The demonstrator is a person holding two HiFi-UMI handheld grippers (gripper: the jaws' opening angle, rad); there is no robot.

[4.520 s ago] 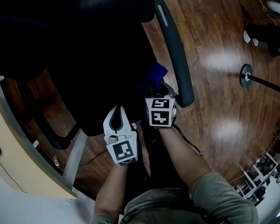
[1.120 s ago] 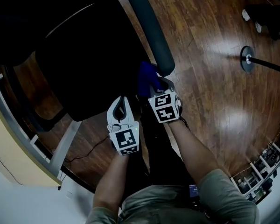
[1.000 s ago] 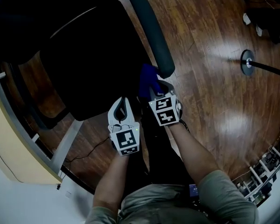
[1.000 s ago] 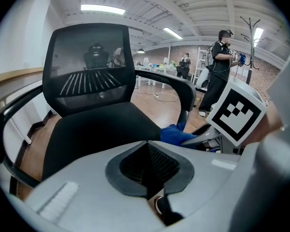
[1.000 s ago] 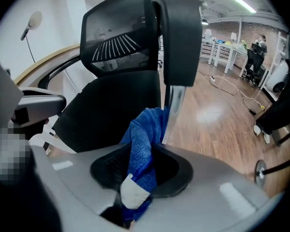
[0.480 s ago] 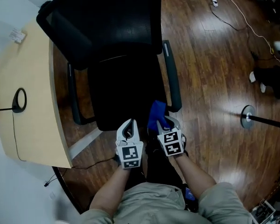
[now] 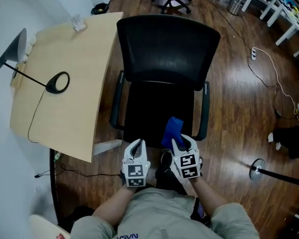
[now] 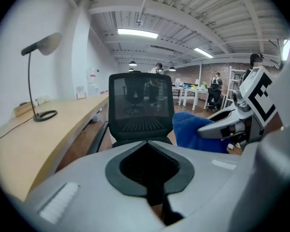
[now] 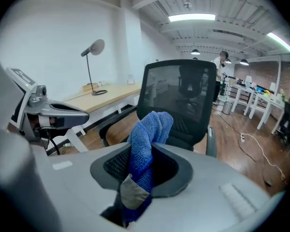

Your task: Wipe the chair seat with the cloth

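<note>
A black office chair (image 7: 157, 108) stands beside a desk, its seat dark and bare. Both grippers hang side by side above and in front of the seat's front edge. My right gripper (image 7: 181, 144) is shut on a blue cloth (image 7: 172, 130), which sticks up out of the jaws as a bunched fold (image 9: 150, 129) and touches nothing. My left gripper (image 7: 136, 146) has its jaws together with nothing between them. The left gripper view shows the chair's mesh backrest (image 8: 141, 108) straight ahead and the cloth (image 8: 195, 132) off to the right.
A curved wooden desk (image 7: 65, 88) with a desk lamp (image 7: 57, 82) lies left of the chair. Armrests (image 7: 205, 111) flank the seat. A round stand base (image 7: 256, 169) and a cable (image 7: 271, 78) sit on the wooden floor at right. People and tables are far behind.
Both grippers have risen well away from the chair, cloth still in the right one. The view now takes in the whole chair and the desk.
</note>
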